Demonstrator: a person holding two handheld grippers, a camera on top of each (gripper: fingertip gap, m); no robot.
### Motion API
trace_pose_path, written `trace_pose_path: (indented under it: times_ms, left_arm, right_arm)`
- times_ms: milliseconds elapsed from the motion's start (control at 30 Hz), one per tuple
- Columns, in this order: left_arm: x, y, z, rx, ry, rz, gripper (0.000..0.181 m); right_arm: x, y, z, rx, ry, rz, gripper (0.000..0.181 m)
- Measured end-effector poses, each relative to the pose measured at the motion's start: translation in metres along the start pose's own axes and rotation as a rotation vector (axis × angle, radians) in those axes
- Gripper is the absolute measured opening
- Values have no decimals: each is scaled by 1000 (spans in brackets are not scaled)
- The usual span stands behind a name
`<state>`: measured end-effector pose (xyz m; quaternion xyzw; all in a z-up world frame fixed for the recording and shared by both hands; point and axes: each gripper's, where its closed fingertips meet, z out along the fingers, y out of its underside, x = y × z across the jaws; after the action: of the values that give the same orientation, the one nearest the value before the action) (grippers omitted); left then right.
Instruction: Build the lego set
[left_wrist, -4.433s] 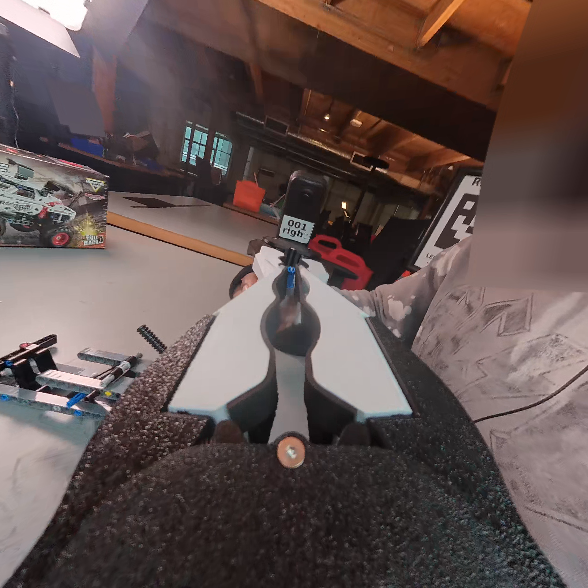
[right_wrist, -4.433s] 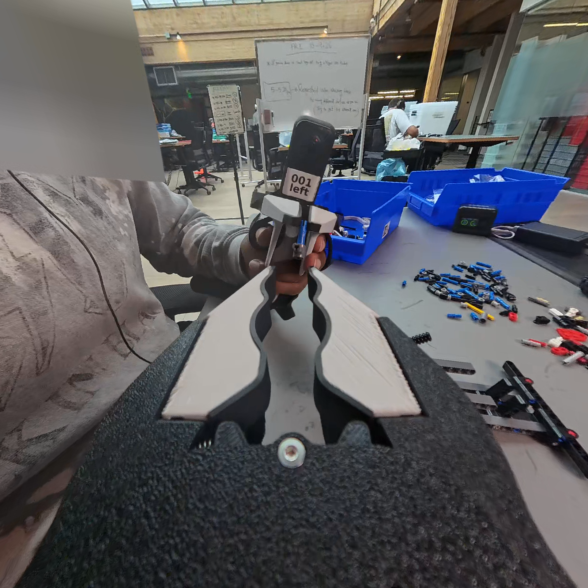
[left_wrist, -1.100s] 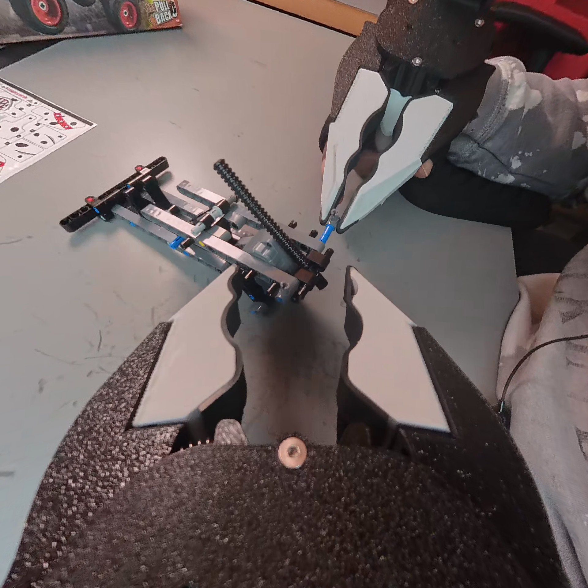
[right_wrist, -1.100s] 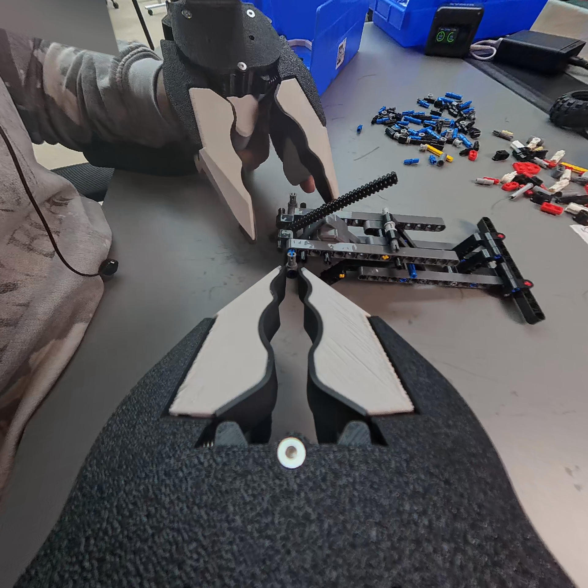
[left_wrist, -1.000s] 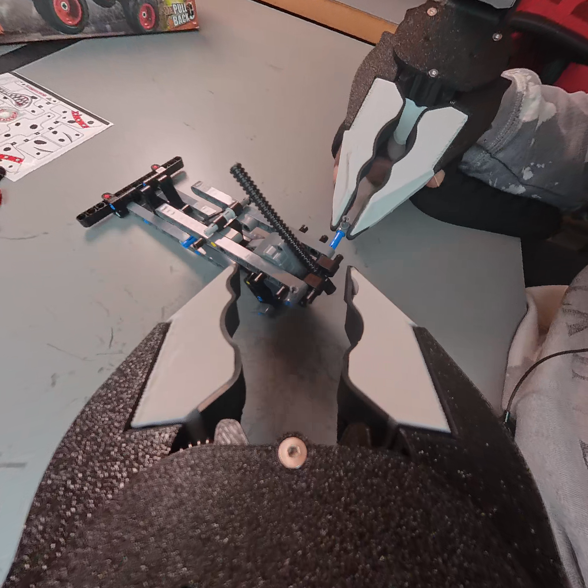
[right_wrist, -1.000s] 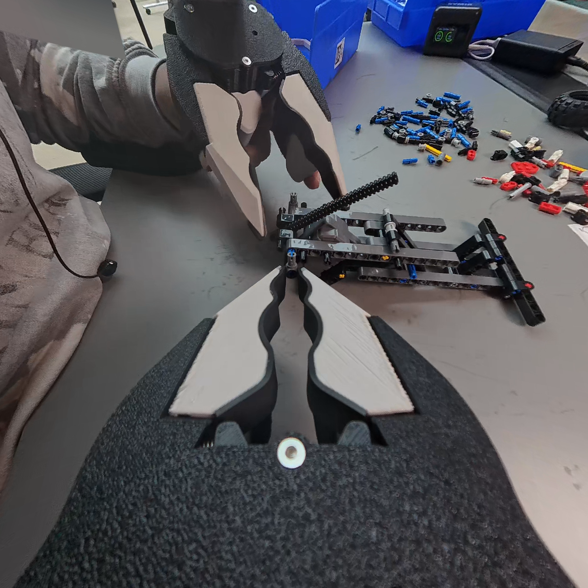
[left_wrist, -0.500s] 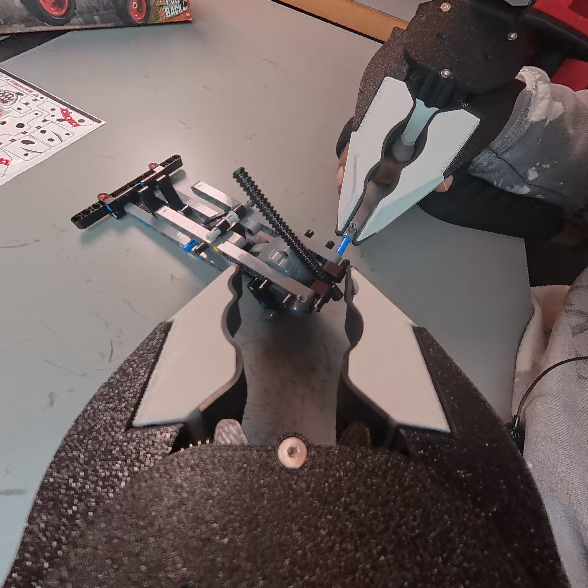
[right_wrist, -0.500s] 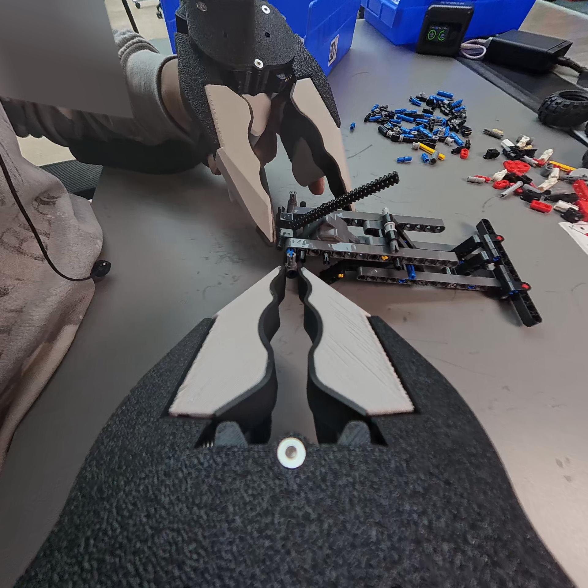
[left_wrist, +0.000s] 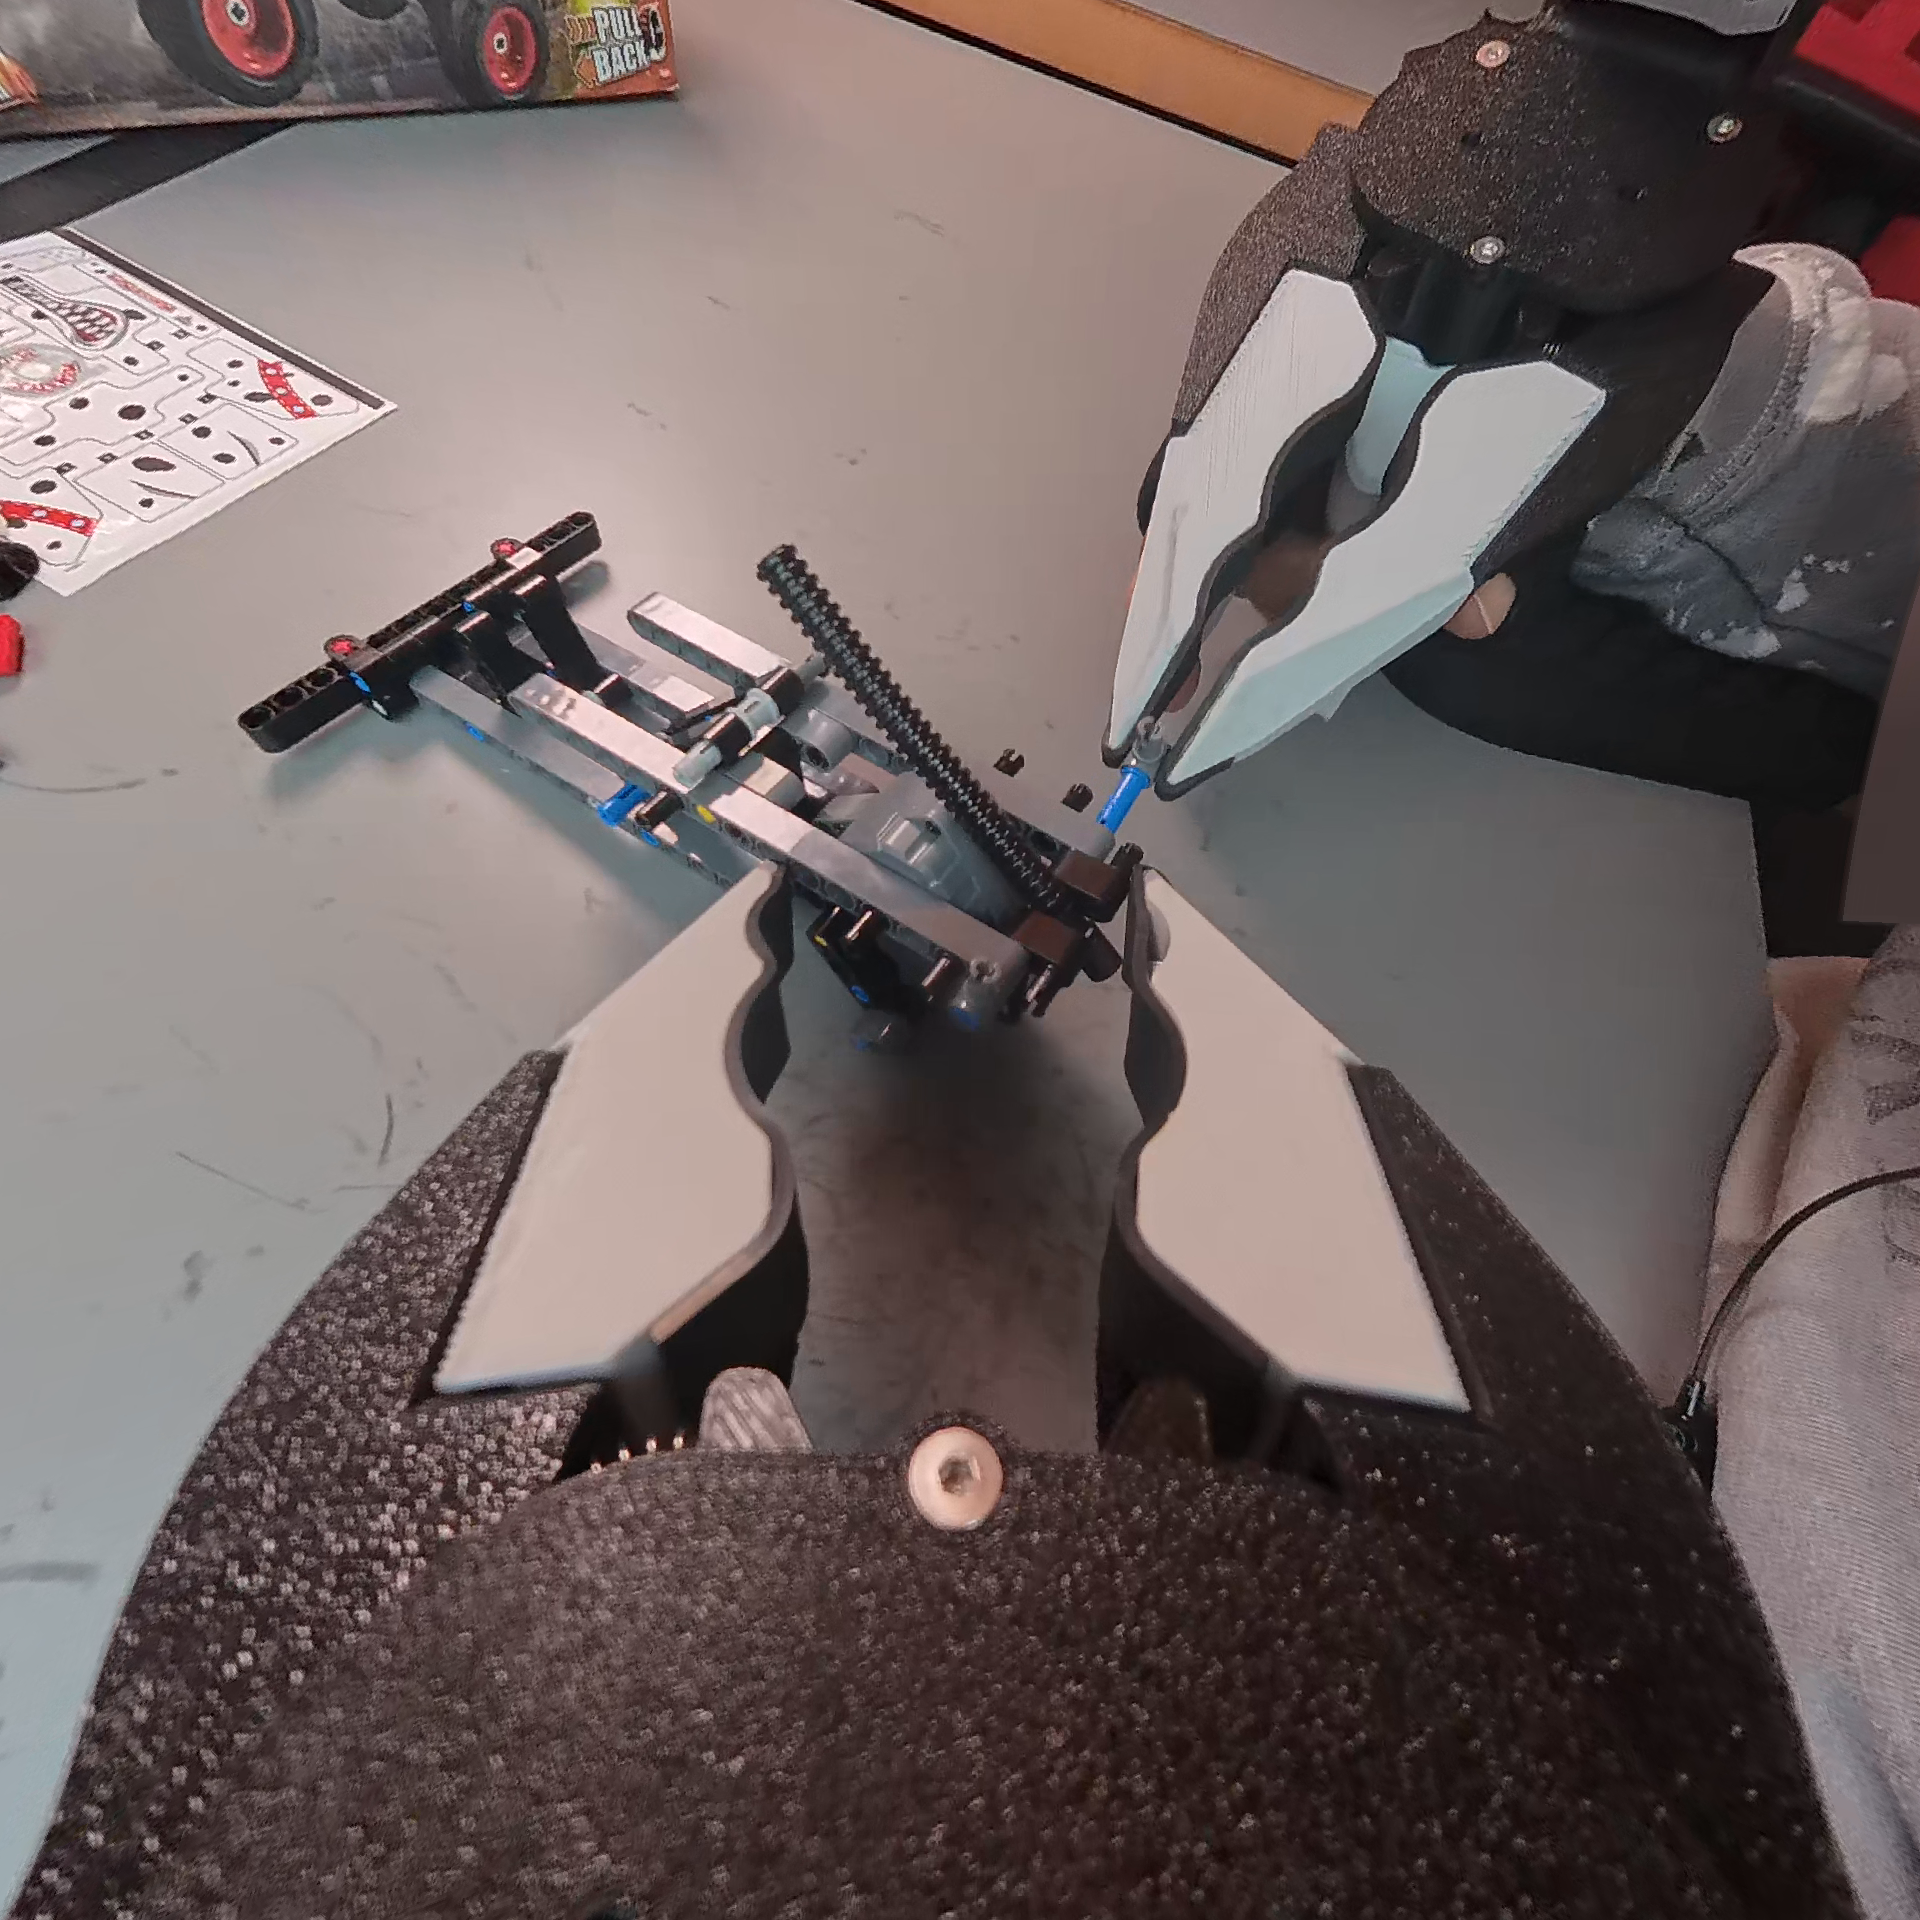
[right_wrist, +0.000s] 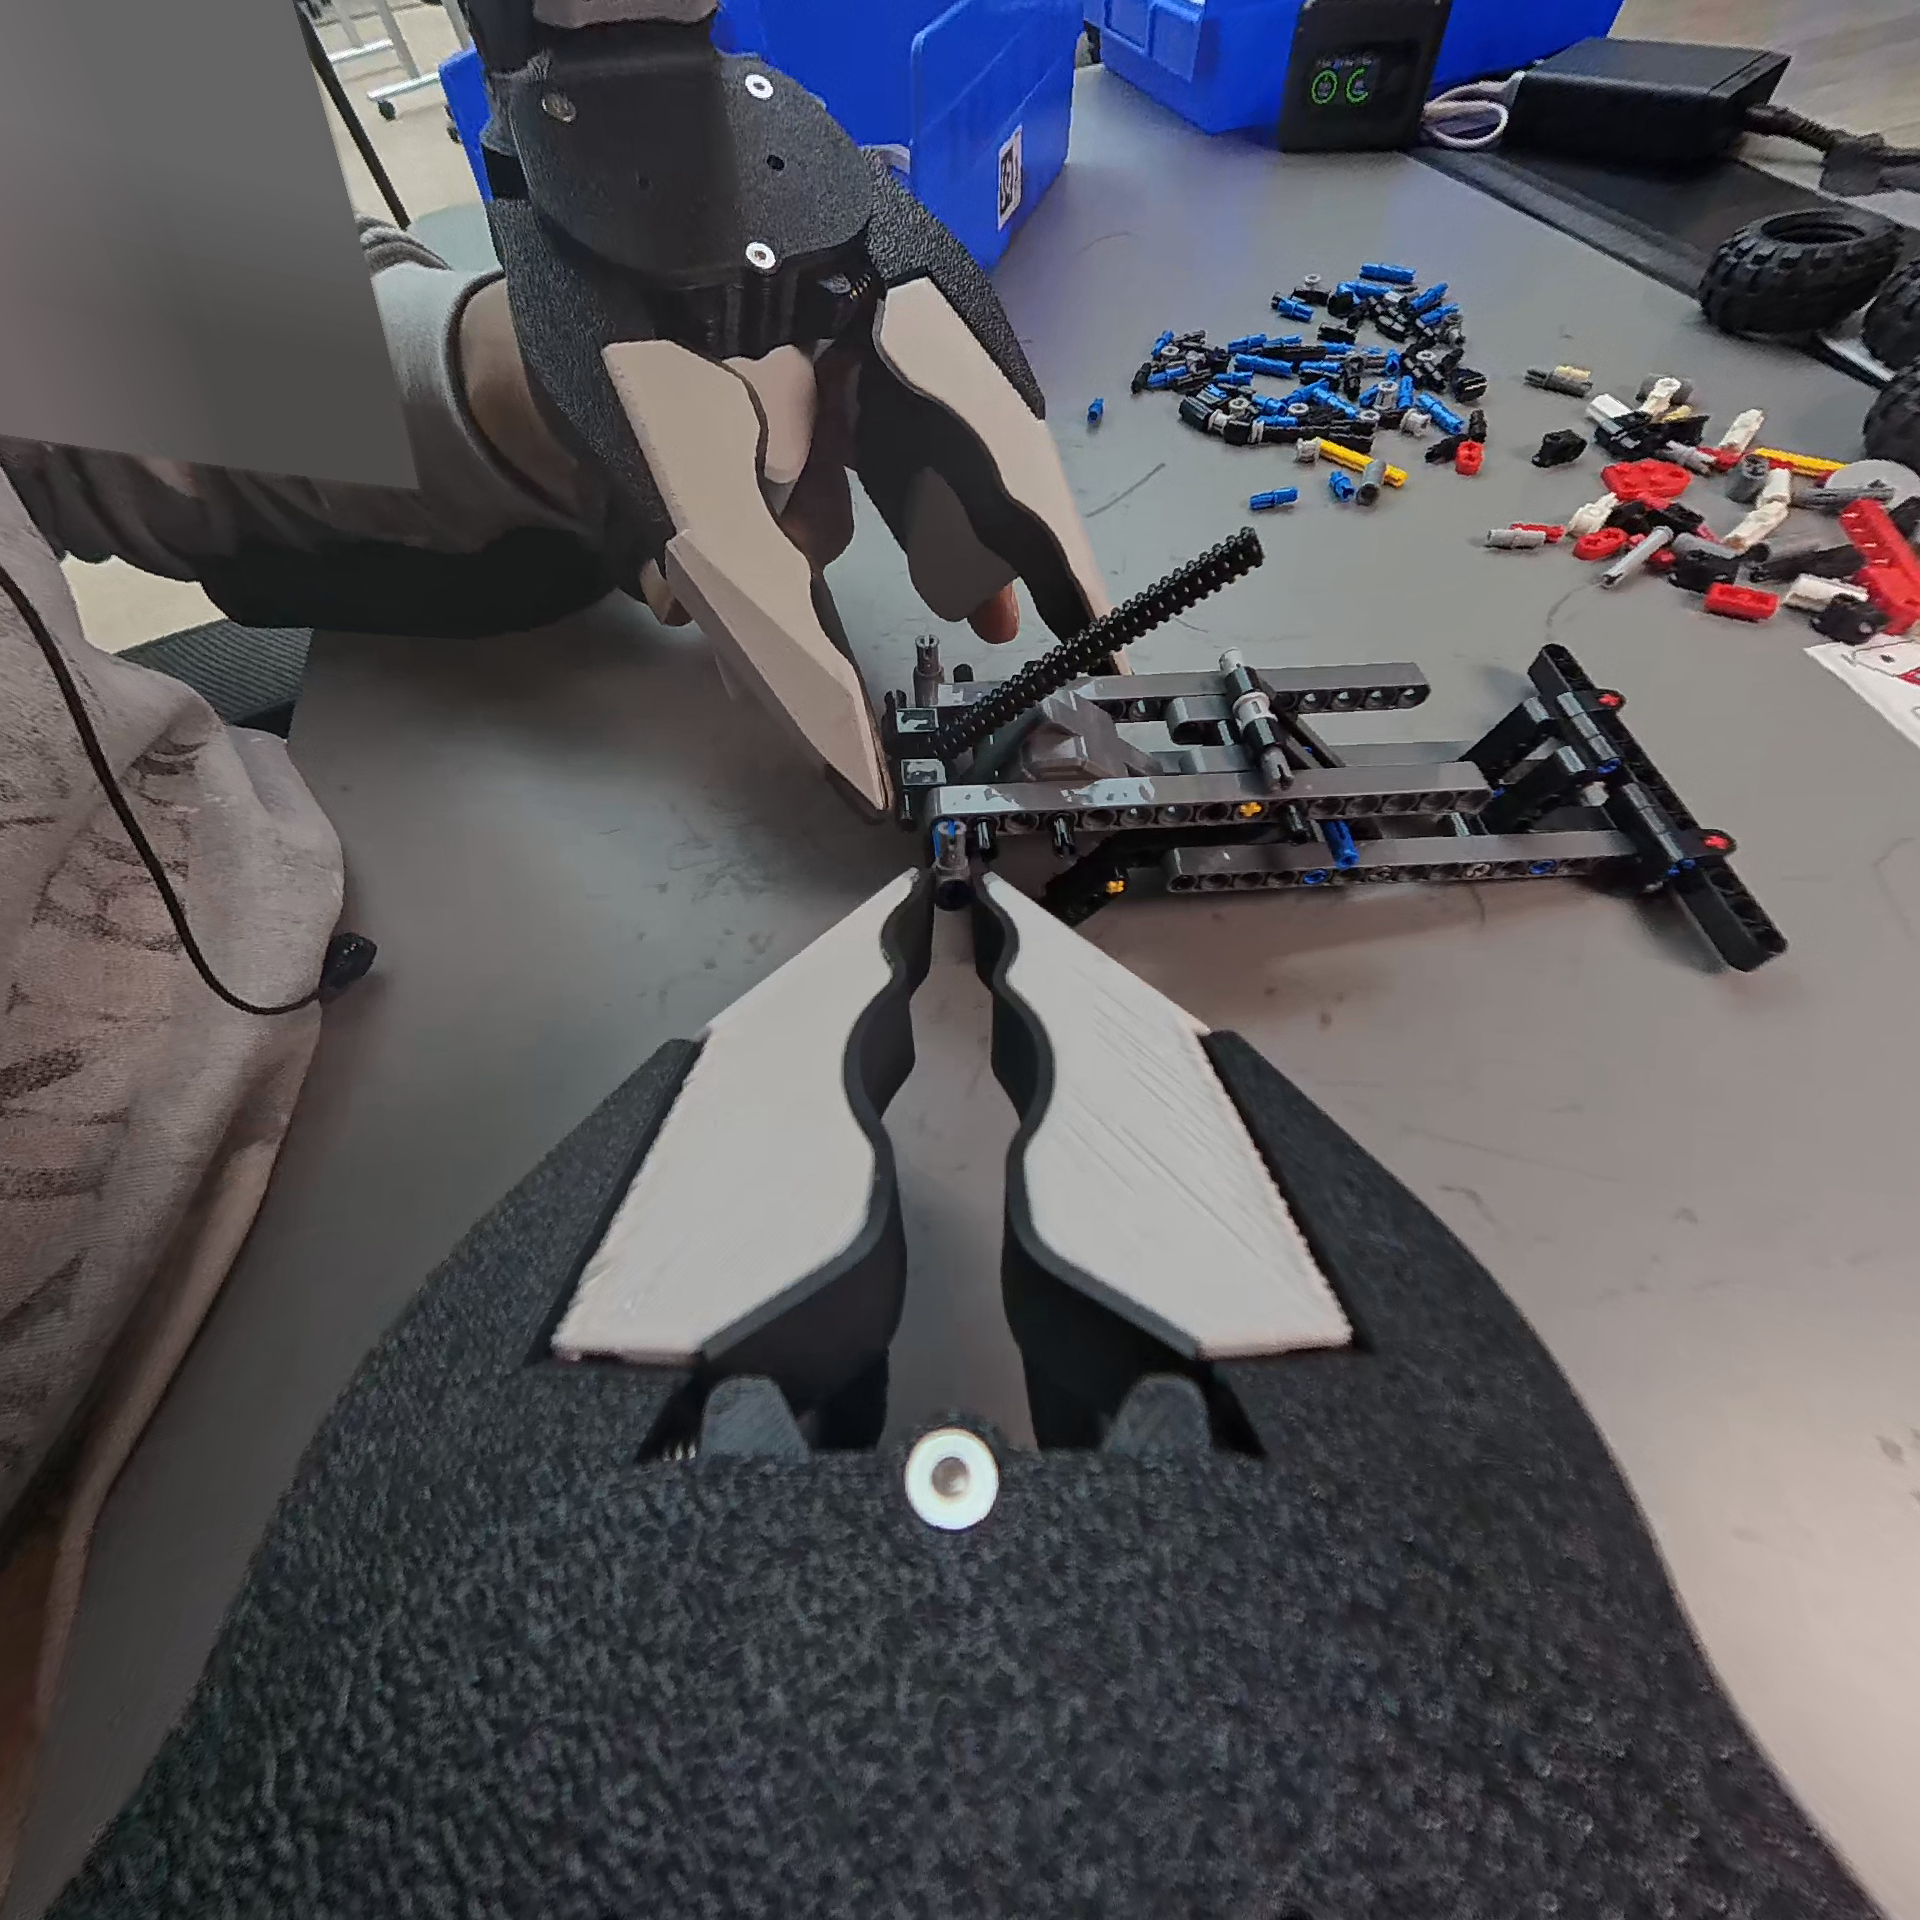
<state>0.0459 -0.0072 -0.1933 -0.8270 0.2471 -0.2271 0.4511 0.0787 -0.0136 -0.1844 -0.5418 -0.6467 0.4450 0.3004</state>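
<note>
Since half a second ago the left gripper (left_wrist: 951, 904) has closed in, its spread fingers now bracketing one chassis (left_wrist: 727, 769) end. The right gripper (right_wrist: 948, 883) pinches one blue pin (left_wrist: 1120, 798) against that end, near the table's (left_wrist: 727, 312) edge.

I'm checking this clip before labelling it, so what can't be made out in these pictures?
- Left wrist view: set box cut off by the top edge.
- Right wrist view: whether the blue pin has entered the chassis; too small.
- Right wrist view: tyres cut by the right edge.
</note>
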Motion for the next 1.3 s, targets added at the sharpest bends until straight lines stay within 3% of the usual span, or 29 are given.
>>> trace_pose_path:
  times_ms: [533,767,1033,1200,1300]
  left_arm:
    - [2,3,-2,-11,32,-7,57]
    - [-2,5,-4,-40,38,-18,58]
    - [-4,12,-14,-86,95,23,58]
    - [-10,14,-20,-66,90,-8,58]
    - [-12,12,-27,-57,45,48,57]
  right_arm:
    - [1,0,2,-2,14,-3,6]
    - [1,-7,8,-14,118,15,7]
    - [-5,-16,23,106,204,304,7]
    - [-5,-27,24,144,172,226,7]
    - [-5,-47,19,257,102,162,7]
